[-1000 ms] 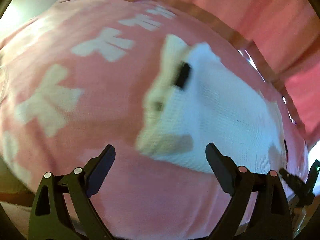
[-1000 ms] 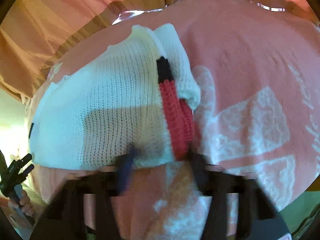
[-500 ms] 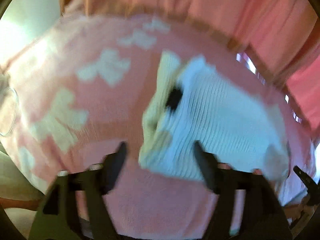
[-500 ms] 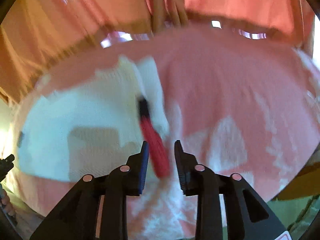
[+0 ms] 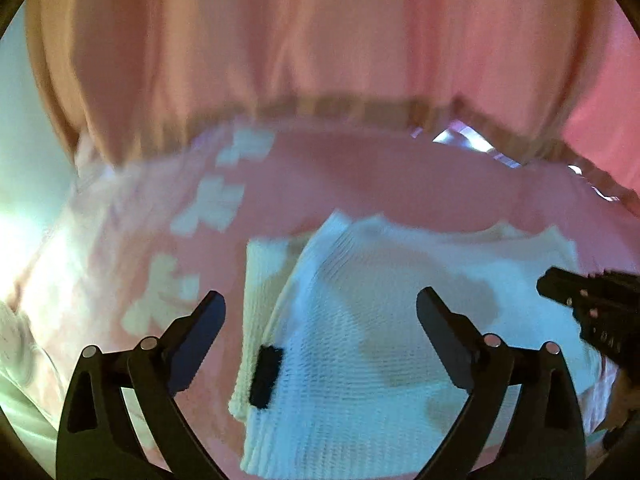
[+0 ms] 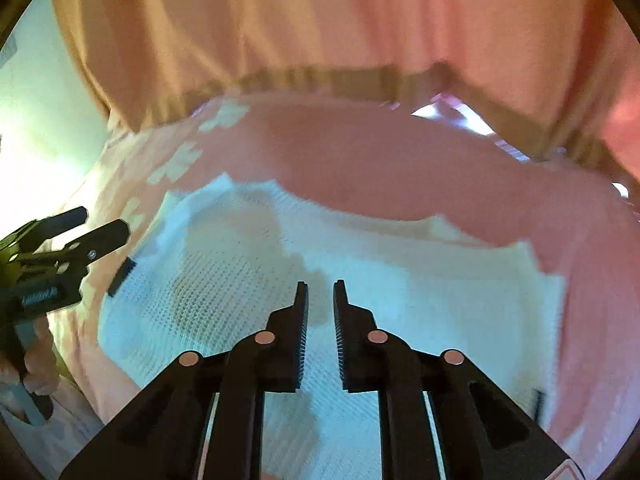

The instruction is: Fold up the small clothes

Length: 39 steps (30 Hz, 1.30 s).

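A white knitted garment [image 5: 360,320] with small black bands at its folded-in sleeves lies flat on a pink blanket [image 5: 360,176] with white patterns. My left gripper [image 5: 320,308] is open wide and empty, hovering over the garment's left part, near a black band [image 5: 265,376]. My right gripper [image 6: 320,300] hovers over the garment's middle [image 6: 420,292] with its jaws nearly closed, a narrow gap between them, holding nothing. Each gripper shows in the other's view, the right [image 5: 592,308] and the left [image 6: 60,248].
Pink-orange curtains [image 5: 320,40] hang behind the blanket's far edge. A bright window gap [image 6: 452,114] shows at the back right. A pale wall [image 6: 36,120] stands at the left.
Both grippers have pulled back and tilted up over the garment. The right gripper's jaws have narrowed. The red and black sleeve band is out of sight; the garment lies flatter.
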Motion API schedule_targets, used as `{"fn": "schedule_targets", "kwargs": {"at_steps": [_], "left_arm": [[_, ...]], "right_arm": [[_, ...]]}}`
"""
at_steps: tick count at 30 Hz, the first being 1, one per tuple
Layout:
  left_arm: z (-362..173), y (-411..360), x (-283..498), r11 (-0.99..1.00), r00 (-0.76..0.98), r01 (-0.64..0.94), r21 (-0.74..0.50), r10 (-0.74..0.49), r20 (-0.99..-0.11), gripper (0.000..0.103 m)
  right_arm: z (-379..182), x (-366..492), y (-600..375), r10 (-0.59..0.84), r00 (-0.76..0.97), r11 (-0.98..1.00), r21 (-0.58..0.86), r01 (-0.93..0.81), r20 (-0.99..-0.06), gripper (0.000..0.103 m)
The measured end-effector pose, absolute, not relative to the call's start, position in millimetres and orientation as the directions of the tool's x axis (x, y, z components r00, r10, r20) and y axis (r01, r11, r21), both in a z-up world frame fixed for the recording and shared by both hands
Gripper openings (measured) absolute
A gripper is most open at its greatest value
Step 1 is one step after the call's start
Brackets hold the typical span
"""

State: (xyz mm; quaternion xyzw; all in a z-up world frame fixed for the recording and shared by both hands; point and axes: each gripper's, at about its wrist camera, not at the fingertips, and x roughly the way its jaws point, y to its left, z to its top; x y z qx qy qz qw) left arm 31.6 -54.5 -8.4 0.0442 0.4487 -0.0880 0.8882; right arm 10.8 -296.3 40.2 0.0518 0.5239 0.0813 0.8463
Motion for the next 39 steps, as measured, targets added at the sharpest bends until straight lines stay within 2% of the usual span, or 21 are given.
{"fn": "schedule_targets", "kwargs": {"at_steps": [3,7,12,14,15,16,17,18,20,24,28,32,34,36,38,39], "left_arm": [[-32,-21,52,0.991,0.511,0.109,-0.071,-0.118,-0.851,0.094],[-58,5,63,0.983,0.444,0.065,-0.172,-0.183,-0.877,0.094],[-100,4,70,0.956,0.309,0.039,-0.291,-0.289,-0.906,0.094],[-99,-3,67,0.965,0.341,0.054,-0.255,-0.258,-0.904,0.093],[-97,-7,66,0.969,0.34,0.066,-0.24,-0.248,-0.907,0.083],[-94,-10,65,0.966,0.343,0.079,-0.245,-0.257,-0.903,0.067],[-90,-12,65,0.955,0.341,0.094,-0.28,-0.295,-0.893,0.032],[-84,-12,65,0.938,0.331,0.088,-0.335,-0.345,-0.879,0.025],[-70,-12,61,0.918,0.359,0.08,-0.388,-0.39,-0.848,0.022],[-14,-28,40,0.857,0.428,0.159,-0.49,-0.507,-0.748,0.021],[40,-72,21,0.81,0.45,0.262,-0.524,-0.583,-0.676,0.021],[61,-140,10,0.786,0.399,0.335,-0.52,-0.618,-0.678,0.021],[61,-170,6,0.788,0.381,0.353,-0.505,-0.614,-0.691,0.021],[60,-200,0,0.802,0.385,0.368,-0.47,-0.592,-0.708,0.022],[57,-223,-4,0.812,0.38,0.373,-0.449,-0.576,-0.724,0.022],[52,-236,-7,0.814,0.369,0.375,-0.443,-0.57,-0.734,0.022]], "right_arm": [[10,22,-288,0.182,0.38,0.983,0.158,-0.094,-0.907,0.008],[-23,31,-291,0.184,0.292,0.983,0.173,-0.065,-0.938,0.005],[-27,33,-286,0.164,0.285,0.986,0.151,-0.066,-0.944,0.004],[-28,34,-285,0.159,0.283,0.987,0.146,-0.067,-0.946,0.003],[-28,35,-285,0.161,0.28,0.987,0.148,-0.065,-0.946,0.003],[-29,35,-286,0.165,0.278,0.986,0.153,-0.063,-0.946,0.003],[-30,37,-287,0.169,0.277,0.985,0.158,-0.063,-0.946,0.003],[-30,38,-287,0.173,0.275,0.985,0.162,-0.063,-0.946,0.003],[-31,38,-288,0.178,0.276,0.984,0.165,-0.068,-0.945,0.003],[-33,39,-290,0.182,0.277,0.983,0.168,-0.072,-0.944,0.002],[-34,42,-293,0.202,0.276,0.979,0.192,-0.063,-0.94,0.001],[-38,46,-302,0.258,0.26,0.966,0.256,-0.041,-0.93,0.001],[-40,49,-316,0.338,0.242,0.938,0.347,-0.009,-0.909,0.0],[-44,47,-351,0.476,0.215,0.857,0.504,0.101,-0.853,0.0],[-36,42,-385,0.47,0.232,0.84,0.512,0.177,-0.851,0.0],[-25,35,-409,0.411,0.266,0.86,0.468,0.204,-0.872,0.0]]}}
